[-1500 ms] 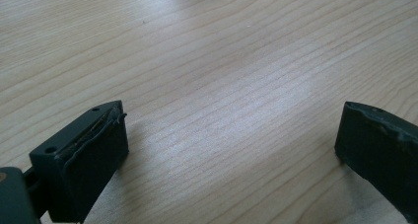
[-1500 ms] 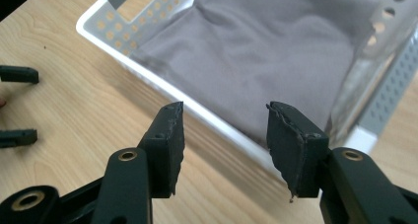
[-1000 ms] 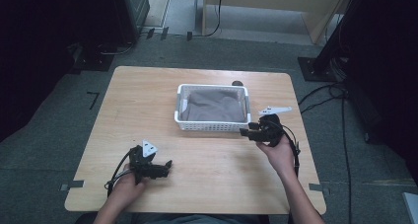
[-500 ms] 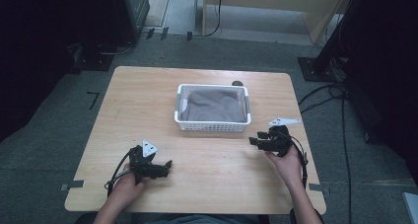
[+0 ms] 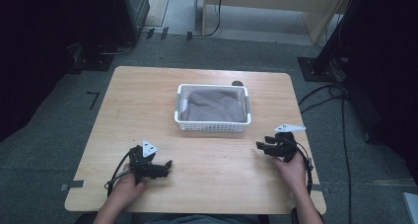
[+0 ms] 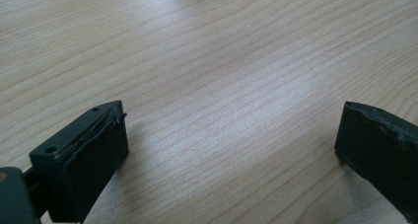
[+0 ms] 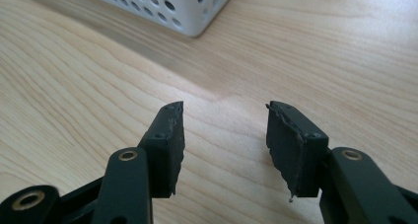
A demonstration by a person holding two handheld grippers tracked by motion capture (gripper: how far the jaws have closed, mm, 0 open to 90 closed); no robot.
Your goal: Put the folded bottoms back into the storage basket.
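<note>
- Two hand-held grippers rest low over a light wooden table [image 5: 148, 110], one in each of the person's hands, seen from above.
- Left gripper [image 5: 166, 167]: at about 7 o'clock on the table, near the front edge, jaws pointing toward 3 o'clock. In the left gripper view [image 6: 231, 145] its two black jaws stand wide apart with bare wood grain between them; nothing is held.
- Right gripper [image 5: 260, 146]: at about 4 o'clock, jaws pointing toward 9 o'clock, a grey three-cornered plate on top. In the right gripper view [image 7: 224, 130] the jaws are parted by a moderate gap, released and empty, just above the wood.
- White perforated basket [image 5: 212, 127]: slightly toward 12 o'clock of the table's middle, between the two grippers and apart from both; one corner of it appears in the right gripper view [image 7: 162, 7].
- Dark grey cloth [image 5: 214, 105]: lying crumpled inside the basket, covering its floor.
- Small dark object [image 5: 237, 83]: just beyond the basket's far rim; too small to identify.
</note>
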